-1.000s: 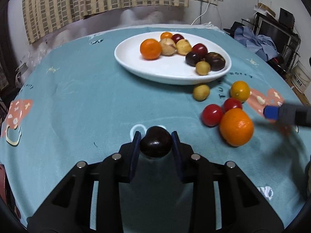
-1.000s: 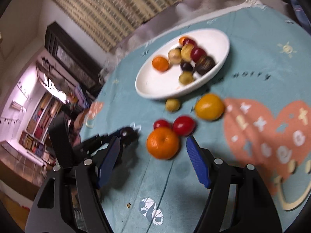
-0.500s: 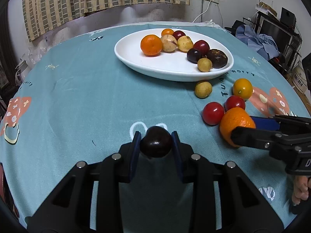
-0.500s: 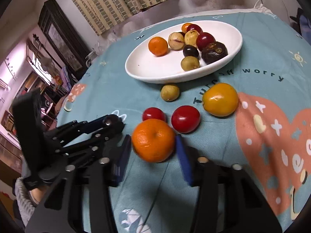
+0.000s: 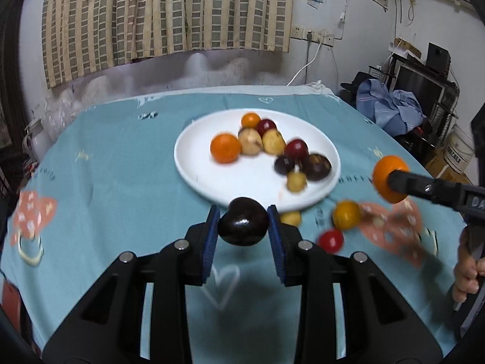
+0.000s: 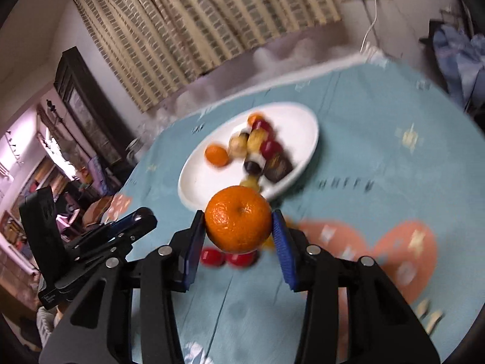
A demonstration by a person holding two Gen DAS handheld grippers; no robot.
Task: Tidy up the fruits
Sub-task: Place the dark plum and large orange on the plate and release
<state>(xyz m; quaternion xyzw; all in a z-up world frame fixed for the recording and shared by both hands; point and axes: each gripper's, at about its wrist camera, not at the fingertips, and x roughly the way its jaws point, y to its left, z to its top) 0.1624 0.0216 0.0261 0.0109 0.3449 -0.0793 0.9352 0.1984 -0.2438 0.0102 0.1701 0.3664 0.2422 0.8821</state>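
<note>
My left gripper (image 5: 243, 229) is shut on a dark purple plum (image 5: 243, 226) and holds it above the cloth, just short of the white plate (image 5: 197, 166). My right gripper (image 6: 238, 232) is shut on a large orange (image 6: 238, 218), lifted off the table; the orange also shows at the right of the left wrist view (image 5: 389, 179). The plate (image 6: 306, 121) holds several fruits. On the cloth stay a yellow-orange fruit (image 5: 346, 214), a red tomato (image 5: 331, 240) and a small yellowish fruit (image 5: 291, 218).
The round table has a teal cloth (image 5: 106, 182) with a pink heart print (image 6: 409, 251). Two red tomatoes (image 6: 225, 257) lie under the right gripper. A striped curtain hangs behind; clutter stands at the right of the room.
My right gripper closed on the orange and lifted it off the cloth. My left gripper rose with the plum and moved toward the plate.
</note>
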